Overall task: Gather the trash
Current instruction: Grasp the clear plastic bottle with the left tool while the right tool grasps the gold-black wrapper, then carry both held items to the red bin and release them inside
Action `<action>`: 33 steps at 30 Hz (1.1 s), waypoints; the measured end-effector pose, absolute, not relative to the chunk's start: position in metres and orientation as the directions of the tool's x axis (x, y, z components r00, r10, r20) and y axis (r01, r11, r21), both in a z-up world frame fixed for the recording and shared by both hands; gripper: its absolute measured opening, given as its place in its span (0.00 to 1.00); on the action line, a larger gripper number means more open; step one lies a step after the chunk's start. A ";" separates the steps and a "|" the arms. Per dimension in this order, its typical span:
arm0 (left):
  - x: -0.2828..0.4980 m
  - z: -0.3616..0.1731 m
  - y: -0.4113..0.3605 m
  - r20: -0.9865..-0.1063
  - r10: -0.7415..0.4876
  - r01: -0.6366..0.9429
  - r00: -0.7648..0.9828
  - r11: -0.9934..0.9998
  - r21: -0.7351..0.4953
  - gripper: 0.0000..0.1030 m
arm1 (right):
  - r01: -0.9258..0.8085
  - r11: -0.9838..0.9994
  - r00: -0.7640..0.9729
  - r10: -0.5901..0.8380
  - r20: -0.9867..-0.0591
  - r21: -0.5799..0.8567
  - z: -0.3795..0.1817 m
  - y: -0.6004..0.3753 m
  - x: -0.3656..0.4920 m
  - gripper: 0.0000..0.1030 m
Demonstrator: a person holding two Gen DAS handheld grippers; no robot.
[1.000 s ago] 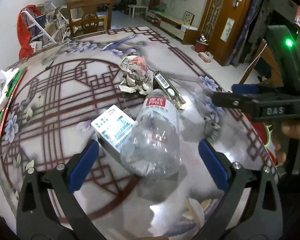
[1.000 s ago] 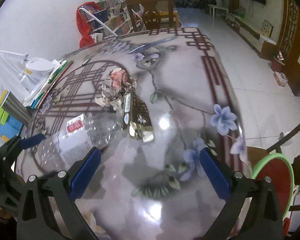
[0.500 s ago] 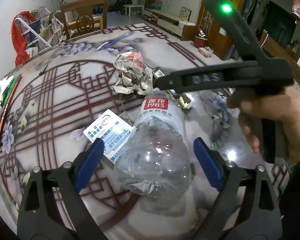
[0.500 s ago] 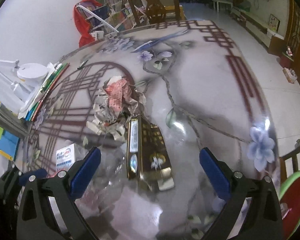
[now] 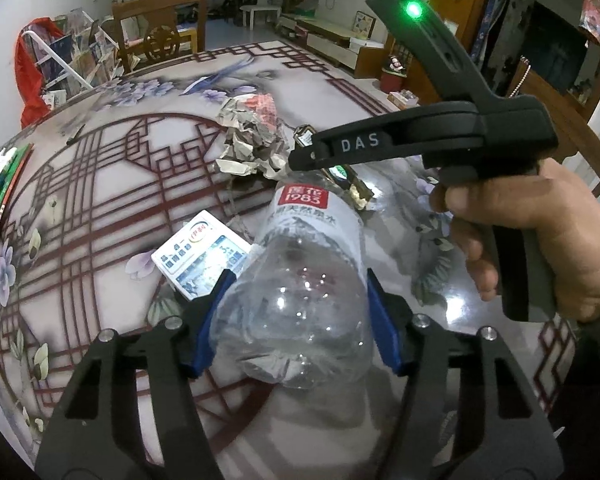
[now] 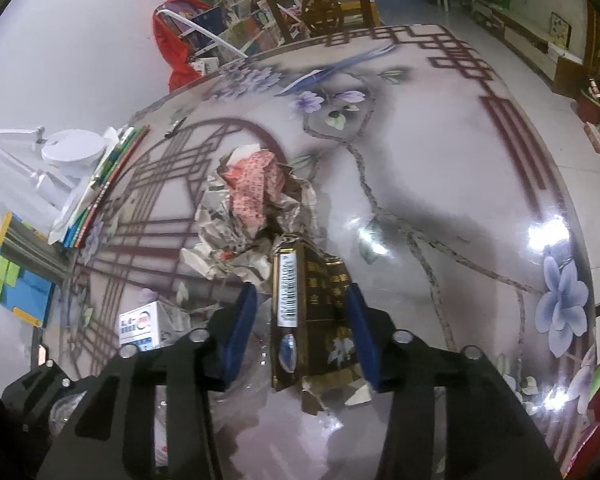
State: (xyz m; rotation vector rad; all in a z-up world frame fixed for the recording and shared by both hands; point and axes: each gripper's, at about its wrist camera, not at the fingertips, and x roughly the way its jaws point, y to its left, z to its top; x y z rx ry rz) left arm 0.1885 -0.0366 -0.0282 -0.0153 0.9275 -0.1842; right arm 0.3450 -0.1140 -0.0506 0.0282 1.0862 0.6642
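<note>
Left cam: my left claw (image 5: 296, 316) is clenched on the bottle (image 5: 304, 280), blue pads pressed into both its sides. It lies on the bench (image 5: 100, 200) with its label end pointing away from me, a white box (image 5: 200, 256) just beside it. The right claw's handle and my hand (image 5: 540, 240) sit above the bottle's far end.

Right cam: my right claw (image 6: 300, 328) straddles the gold carton (image 6: 312, 312), right pad touching it, left pad a bit off, so can't tell if it's gripping. Crumpled paper (image 6: 252, 208) touches the carton's far end.
</note>
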 end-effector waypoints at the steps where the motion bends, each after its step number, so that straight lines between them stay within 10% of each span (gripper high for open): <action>1: 0.187 -0.027 -0.037 -0.792 -0.168 0.153 0.587 0.984 -0.095 0.58 | -0.486 0.805 0.291 0.515 -0.806 0.340 -0.051 -0.114 0.345 0.38; 33: 0.146 0.021 -0.043 -0.717 -0.189 0.135 0.672 0.982 -0.132 0.55 | -0.451 0.788 0.369 0.593 -0.716 0.420 0.015 -0.196 0.284 0.26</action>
